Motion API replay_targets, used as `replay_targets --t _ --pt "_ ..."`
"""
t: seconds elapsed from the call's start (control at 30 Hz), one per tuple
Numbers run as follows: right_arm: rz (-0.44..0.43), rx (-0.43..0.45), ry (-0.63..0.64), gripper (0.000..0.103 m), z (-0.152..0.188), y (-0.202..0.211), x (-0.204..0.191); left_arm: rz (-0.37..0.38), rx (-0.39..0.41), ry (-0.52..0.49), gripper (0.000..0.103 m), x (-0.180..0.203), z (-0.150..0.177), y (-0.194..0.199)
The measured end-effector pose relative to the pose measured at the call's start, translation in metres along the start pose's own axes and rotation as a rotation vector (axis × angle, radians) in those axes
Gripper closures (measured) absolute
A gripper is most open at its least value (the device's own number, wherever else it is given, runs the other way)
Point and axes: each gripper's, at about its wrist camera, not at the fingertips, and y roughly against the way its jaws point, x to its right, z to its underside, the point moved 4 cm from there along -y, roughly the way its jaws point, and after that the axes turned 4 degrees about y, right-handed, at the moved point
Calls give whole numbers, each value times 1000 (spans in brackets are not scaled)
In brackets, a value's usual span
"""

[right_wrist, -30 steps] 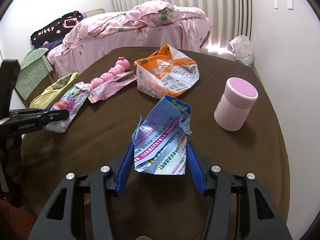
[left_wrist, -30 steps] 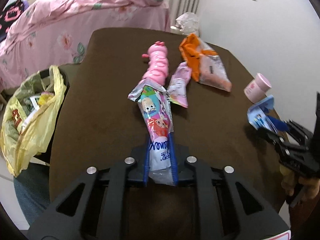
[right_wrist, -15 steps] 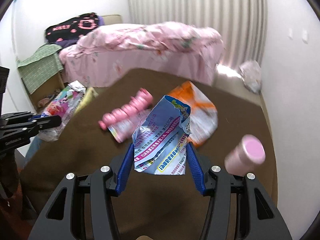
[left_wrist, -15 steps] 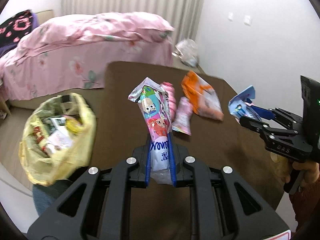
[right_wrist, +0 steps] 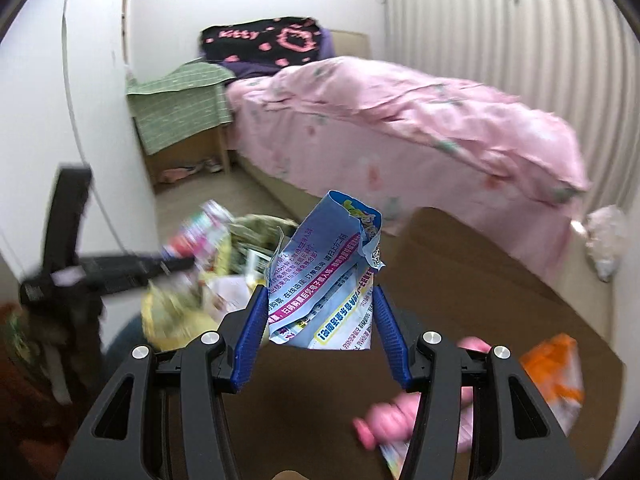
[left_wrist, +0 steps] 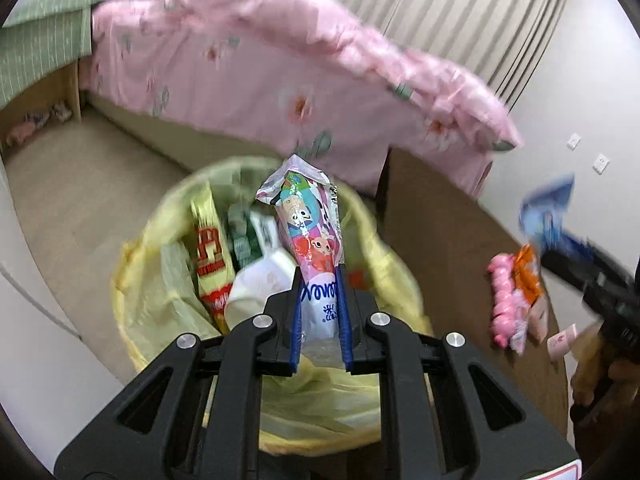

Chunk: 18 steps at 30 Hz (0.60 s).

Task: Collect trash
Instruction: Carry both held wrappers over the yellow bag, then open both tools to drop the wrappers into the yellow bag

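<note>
2 grippers, both loaded: left gripper [left_wrist: 320,276] clamped tight on cartoon wrapper [left_wrist: 308,232] above yellow trash bag [left_wrist: 160,280]; right gripper [right_wrist: 320,304] pinching blue wrapper [right_wrist: 328,276] w/ wider jaws, over brown table [right_wrist: 460,272].

Soft, even indoor light, no hard shadows. Both fisheye views bow toward dark rounded corners. Motion blur smears the pink quilt [left_wrist: 304,80] and yellow bin bag [left_wrist: 160,304]; the orange wrapper [right_wrist: 556,376] at lower right is blurred too. A bright patch glows beside the curtain [right_wrist: 520,40], at right.
</note>
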Motion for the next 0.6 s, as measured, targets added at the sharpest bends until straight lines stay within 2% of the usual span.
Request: replay_targets --t 0.1,0.13,0.2,0.3,0.47,0.53,0.6 --pt "-34 -30 25 53 -12 -33 -10 -81 -86 -32 89 -6 14 -31" --pt "-44 -43 35 53 -14 -43 -13 -118 -97 -46 89 -9 17 -39" --pt "-63 -63 52 53 -17 -58 -19 -145 -96 -23 89 -21 20 -44" --pt "-97 -82 69 53 -18 -75 -24 -142 -74 33 89 -31 17 -42" --pt "-128 -101 85 53 -16 -97 -31 -58 -30 141 88 -40 14 -29" --pt "-137 -118 78 52 -13 -105 -32 -39 -9 192 76 -46 9 -20" --pt "-151 -149 70 48 -10 -113 -33 -26 15 224 60 -47 5 -11"
